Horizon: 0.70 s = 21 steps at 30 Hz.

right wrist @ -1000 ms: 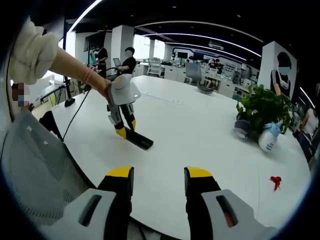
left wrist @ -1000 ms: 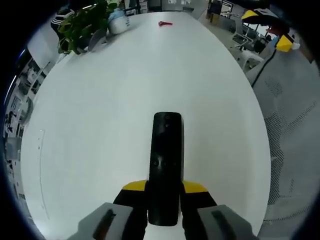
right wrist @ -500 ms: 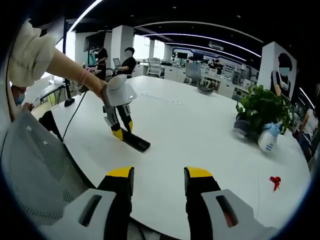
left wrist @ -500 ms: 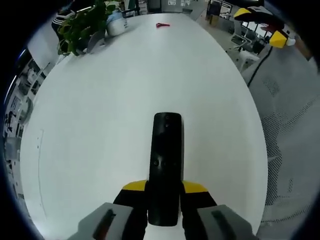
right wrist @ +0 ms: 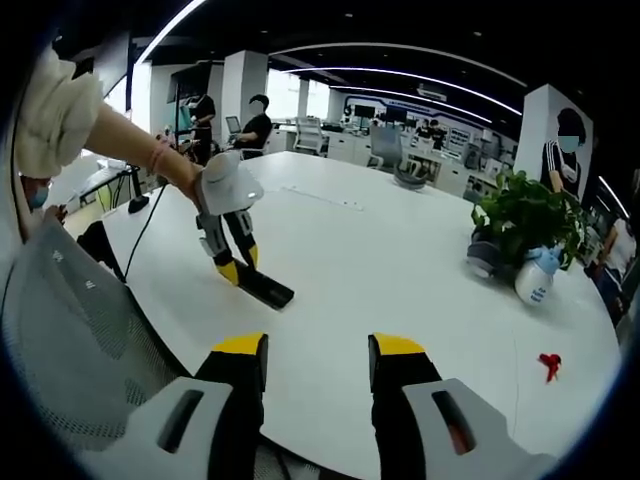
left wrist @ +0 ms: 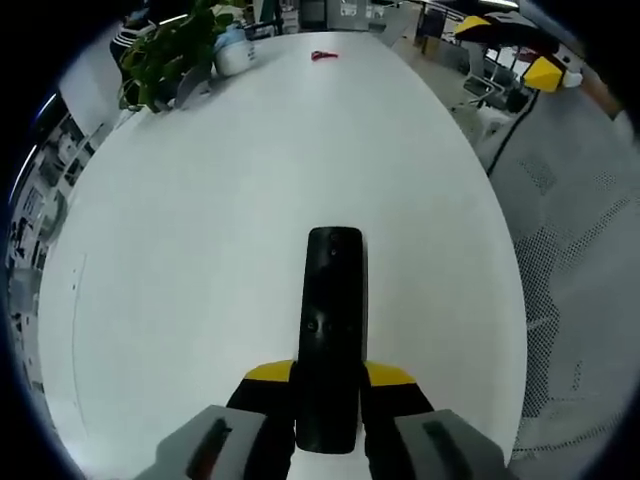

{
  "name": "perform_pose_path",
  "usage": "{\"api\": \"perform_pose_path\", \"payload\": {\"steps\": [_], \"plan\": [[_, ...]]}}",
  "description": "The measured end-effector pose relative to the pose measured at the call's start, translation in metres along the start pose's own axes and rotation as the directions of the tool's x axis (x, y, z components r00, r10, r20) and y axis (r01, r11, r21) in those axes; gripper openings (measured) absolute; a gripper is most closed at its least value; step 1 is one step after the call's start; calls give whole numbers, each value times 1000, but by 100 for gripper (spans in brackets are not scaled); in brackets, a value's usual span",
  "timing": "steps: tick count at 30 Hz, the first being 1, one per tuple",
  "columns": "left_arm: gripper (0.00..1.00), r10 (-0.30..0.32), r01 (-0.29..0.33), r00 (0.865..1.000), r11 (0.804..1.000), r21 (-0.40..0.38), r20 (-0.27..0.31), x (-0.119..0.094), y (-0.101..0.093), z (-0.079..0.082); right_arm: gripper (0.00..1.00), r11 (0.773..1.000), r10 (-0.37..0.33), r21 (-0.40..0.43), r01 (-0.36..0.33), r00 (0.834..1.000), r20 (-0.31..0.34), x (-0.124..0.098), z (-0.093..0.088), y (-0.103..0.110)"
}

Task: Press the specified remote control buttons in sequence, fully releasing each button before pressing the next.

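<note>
You are working in an open office: curved ceiling light strips (right wrist: 400, 75) are glowing over a wide white table (right wrist: 400, 260), with a mesh chair (right wrist: 80, 340) sitting beside you.

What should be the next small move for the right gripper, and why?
Probably bring the right gripper toward the remote control, which the left gripper clamps at one end while its other end touches the white table. The right gripper's jaws stand open and apart from the remote, so no button can be pressed yet.

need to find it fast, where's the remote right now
The remote is clamped in the left gripper over the white table, near its edge.
</note>
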<state>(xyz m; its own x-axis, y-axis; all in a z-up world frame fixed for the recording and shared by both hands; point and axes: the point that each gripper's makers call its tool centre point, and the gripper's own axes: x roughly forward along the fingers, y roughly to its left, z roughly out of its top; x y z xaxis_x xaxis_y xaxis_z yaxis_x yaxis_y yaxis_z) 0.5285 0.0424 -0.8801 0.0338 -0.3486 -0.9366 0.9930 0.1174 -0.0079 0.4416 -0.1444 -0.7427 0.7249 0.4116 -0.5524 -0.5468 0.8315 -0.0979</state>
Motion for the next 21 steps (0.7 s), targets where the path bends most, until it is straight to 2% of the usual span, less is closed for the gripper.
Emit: {"api": "perform_pose_path", "payload": {"steps": [21], "plan": [[24, -17, 17, 1000, 999, -29, 20, -1, -21, -2, 41, 1000, 6, -4, -6, 1000, -8, 0, -1, 2]]}}
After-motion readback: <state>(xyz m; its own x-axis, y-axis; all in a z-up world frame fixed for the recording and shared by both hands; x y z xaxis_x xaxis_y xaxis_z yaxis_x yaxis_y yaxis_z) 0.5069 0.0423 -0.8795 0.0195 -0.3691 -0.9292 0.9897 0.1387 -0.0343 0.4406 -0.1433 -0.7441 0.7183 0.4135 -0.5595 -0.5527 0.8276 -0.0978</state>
